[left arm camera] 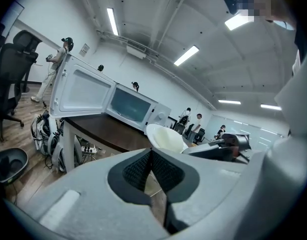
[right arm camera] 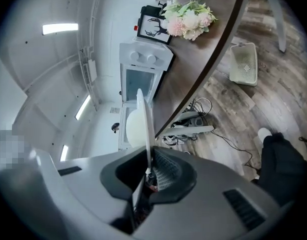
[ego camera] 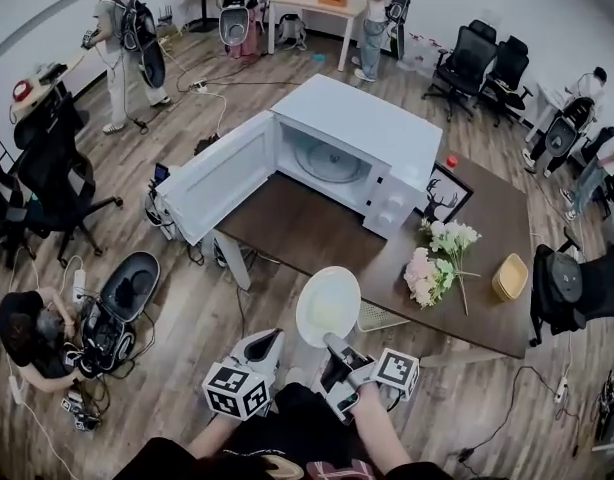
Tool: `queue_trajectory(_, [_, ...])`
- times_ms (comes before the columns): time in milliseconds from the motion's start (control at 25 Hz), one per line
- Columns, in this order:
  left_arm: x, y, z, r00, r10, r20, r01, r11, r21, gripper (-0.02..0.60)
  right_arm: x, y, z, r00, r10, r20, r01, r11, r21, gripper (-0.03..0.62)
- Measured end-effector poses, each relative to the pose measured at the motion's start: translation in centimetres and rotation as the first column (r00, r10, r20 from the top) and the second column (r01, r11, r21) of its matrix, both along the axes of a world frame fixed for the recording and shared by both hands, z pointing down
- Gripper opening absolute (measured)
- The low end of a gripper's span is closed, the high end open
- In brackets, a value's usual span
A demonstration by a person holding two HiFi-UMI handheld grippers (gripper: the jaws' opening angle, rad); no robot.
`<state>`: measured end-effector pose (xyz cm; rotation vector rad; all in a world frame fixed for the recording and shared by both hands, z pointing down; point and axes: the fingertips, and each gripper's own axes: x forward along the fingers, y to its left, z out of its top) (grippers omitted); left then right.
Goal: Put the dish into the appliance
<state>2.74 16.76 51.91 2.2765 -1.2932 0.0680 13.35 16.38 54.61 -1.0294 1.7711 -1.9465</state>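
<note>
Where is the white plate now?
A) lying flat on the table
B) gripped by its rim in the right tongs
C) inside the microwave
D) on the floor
B: the right tongs pinch the rim of the white plate, which is not yet inside the open microwave.

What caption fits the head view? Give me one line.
Right tool holds a round white plate by its rim before the open white microwave on a dark wooden table.

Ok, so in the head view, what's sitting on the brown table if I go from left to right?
microwave door → white microwave → flowers → yellow tray
</note>
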Motion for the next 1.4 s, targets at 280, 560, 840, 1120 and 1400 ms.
queue_trajectory(280, [0.5,-2.8,1.3,0.997,-0.075,0.001,0.075,0.997,-0.036,0.009,1.1,-3.7,0.8,0.999,-0.052,-0.002,0.052,0.998,-0.018,0.041])
queue_trajectory(560, [0.6,-5.1,1.6,0.996,-0.091,0.0,0.091,0.995,-0.043,0.009,1.5,-5.6,1.1,0.999,-0.044,0.021,0.045,0.998,-0.034,0.041])
queue_trajectory(840, [1.4,-8.3,1.5,0.998,-0.063,-0.005,0.063,0.998,-0.028,0.009,1.0,-8.0,1.0,0.999,-0.043,0.033,0.044,0.999,-0.026,0.046])
queue_trajectory(1120, [0.8,-13.6,1.6,1.0,-0.031,-0.007,0.03,0.999,-0.012,0.009,0.1,-12.7,1.3,0.999,-0.016,0.031,0.016,0.999,-0.03,0.046])
queue_trajectory(1400, [-1.1,-20.5,1.5,1.0,0.005,0.002,-0.005,1.0,-0.004,0.009,-1.9,-18.5,1.4,0.998,0.028,0.055,-0.026,0.999,-0.042,0.046])
